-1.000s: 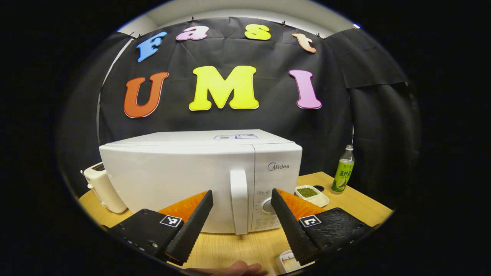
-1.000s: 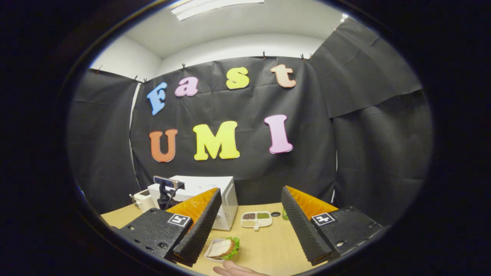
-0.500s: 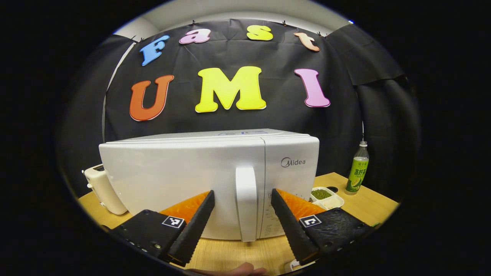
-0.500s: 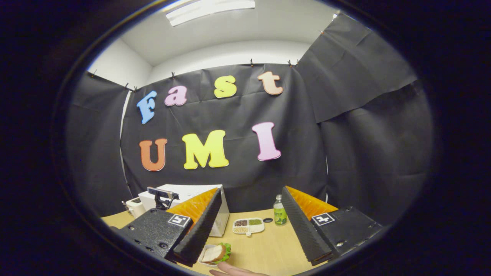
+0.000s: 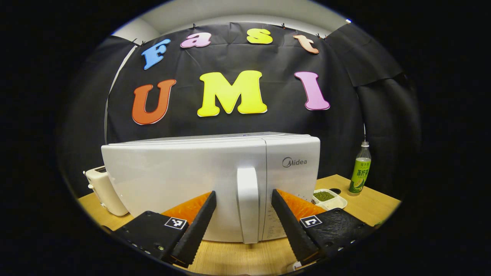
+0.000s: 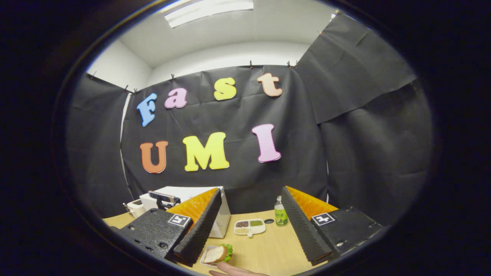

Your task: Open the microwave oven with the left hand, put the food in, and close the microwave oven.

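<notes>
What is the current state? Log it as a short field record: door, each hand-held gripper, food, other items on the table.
microwave door: microwave shut; handle upright
left hand-held gripper: open, one finger either side of the handle, no contact visible
right hand-held gripper: open, holding nothing, above the table
food: sandwich in a small tray, outside the microwave
other items: toaster, green bottle, divided snack tray
</notes>
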### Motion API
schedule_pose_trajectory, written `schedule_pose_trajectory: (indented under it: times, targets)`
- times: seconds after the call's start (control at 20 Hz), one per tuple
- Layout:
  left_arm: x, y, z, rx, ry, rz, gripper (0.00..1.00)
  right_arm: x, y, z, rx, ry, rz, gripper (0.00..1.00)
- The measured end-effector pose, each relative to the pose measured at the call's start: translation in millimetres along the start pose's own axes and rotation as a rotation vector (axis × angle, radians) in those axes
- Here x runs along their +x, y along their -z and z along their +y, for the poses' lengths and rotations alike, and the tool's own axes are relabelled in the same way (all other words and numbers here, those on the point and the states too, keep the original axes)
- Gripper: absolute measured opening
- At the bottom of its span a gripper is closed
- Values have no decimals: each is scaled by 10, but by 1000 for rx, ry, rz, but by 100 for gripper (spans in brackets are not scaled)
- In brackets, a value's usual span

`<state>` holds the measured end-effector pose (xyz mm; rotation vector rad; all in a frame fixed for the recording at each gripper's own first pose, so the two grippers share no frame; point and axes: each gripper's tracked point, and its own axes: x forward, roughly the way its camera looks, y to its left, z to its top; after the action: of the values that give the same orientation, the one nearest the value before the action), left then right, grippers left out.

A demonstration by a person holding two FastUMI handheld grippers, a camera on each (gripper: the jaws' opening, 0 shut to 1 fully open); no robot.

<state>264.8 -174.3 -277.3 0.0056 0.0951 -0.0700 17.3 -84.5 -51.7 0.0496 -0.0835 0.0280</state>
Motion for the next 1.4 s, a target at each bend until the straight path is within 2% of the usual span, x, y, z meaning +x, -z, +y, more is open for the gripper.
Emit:
schedule_pose_trajectory:
  times: [0.1,0.15,0.2,0.25,0.3,0.35,0.45,0.6,0.65,0.9,0.95,1.1,1.4]
  targets:
    - [5,16,21,8,-3,7,89,-33,-28,-10,-7,8,-6,99]
    - [6,29,60,14,-15,8,73,-52,-46,-15,-7,14,-9,99]
    - [-42,9,60,-5,-4,10,76,-76,-62,-32,-4,21,-18,100]
    - [-5,29,37,-17,5,19,57,-96,-98,-37,-6,28,-27,100]
    - [-19,40,16,-27,20,27,55,-110,-105,-47,-12,33,-32,99]
    - [-17,60,-96,-60,70,46,41,-137,-124,-55,-19,38,-36,99]
    - [-21,54,-92,-63,70,62,20,-159,-130,-58,-28,42,-28,100]
    - [-62,70,-85,-67,102,72,17,-188,-68,-12,-32,31,13,100]
    - [-67,61,-88,-75,112,76,12,-199,-52,3,-27,25,24,100]
    - [-151,81,-72,-76,104,89,12,-254,-101,-78,-24,38,12,100]
    - [-209,38,-63,-75,98,61,3,-267,-127,-72,-32,37,6,99]
    - [-443,101,-27,-78,128,64,2,-277,-121,-25,-50,21,7,99]
    - [-810,121,82,-36,183,44,2,-363,-67,119,-11,5,35,99]
